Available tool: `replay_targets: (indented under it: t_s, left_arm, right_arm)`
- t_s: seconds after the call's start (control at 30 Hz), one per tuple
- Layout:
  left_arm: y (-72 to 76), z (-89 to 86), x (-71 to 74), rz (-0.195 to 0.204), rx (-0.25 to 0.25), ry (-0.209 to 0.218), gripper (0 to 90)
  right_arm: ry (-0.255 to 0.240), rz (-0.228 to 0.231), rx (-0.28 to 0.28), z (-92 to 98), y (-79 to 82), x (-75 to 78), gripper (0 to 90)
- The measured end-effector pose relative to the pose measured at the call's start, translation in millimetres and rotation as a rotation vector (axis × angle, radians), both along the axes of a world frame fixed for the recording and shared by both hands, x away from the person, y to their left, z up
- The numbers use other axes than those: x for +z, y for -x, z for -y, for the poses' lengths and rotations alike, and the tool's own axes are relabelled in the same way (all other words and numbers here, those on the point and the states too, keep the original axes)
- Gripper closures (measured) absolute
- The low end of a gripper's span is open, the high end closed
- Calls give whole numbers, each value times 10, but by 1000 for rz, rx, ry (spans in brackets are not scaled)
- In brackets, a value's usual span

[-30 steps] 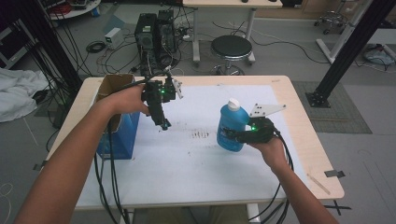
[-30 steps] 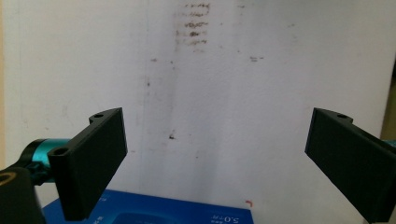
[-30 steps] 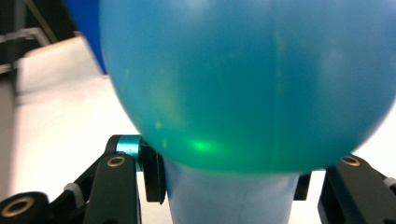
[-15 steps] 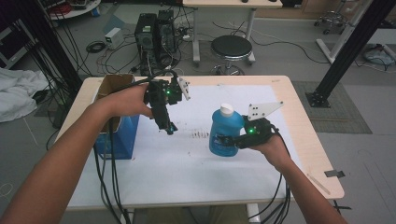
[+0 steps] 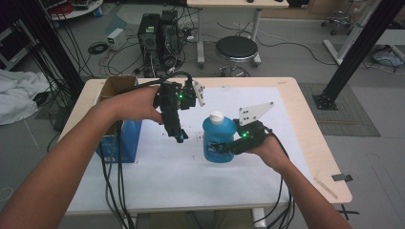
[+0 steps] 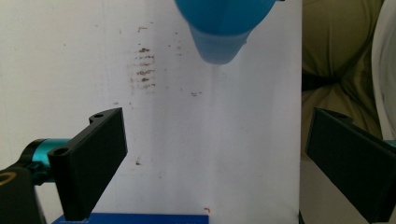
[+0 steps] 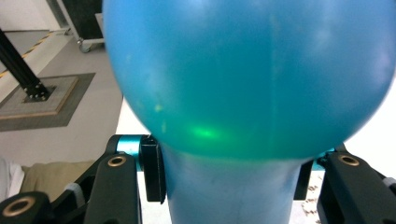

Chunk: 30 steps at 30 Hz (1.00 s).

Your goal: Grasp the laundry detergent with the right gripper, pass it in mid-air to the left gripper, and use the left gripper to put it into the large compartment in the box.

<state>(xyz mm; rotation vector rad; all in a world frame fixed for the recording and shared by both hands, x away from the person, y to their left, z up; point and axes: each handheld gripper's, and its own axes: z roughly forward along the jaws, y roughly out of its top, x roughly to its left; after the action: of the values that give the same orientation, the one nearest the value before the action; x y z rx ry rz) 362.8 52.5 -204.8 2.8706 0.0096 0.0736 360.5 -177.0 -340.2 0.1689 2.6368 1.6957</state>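
A lab: computer towers on the floor, loose cables, black framing struts.

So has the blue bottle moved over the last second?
Yes. The blue bottle, clamped in the right tool, has shifted left across the table, toward the blue box and the left tool.

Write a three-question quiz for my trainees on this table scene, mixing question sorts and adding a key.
1. True or false: the right gripper has its jaws clamped on the blue plastic bottle with a white cap.
2. How do the left gripper jaws stand?
A. wide apart, nothing between them
B. shut on a cable
C. shut on the bottle
3. Fill in: beside the person's left forearm stands an open ___ and blue cardboard box.

Key: 1 true; 2 A; 3 brown.
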Motion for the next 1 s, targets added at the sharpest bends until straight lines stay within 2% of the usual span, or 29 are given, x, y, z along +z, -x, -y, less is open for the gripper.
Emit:
replay_targets:
  t_s: [0.13,0.37,0.63,1.0]
  left_arm:
    - [3,55,13,-11,-9,-19,55]
    - [-6,147,44,-57,8,1,55]
    - [-1,218,43,-58,3,-8,55]
    - [-15,323,-4,-50,-10,-21,55]
  right_arm:
    - [29,2,28,-100,-22,2,452]
    - [46,-1,68,-266,-51,35,451]
    - [58,-8,93,-416,-60,78,451]
    - [55,-6,97,-445,-51,97,450]
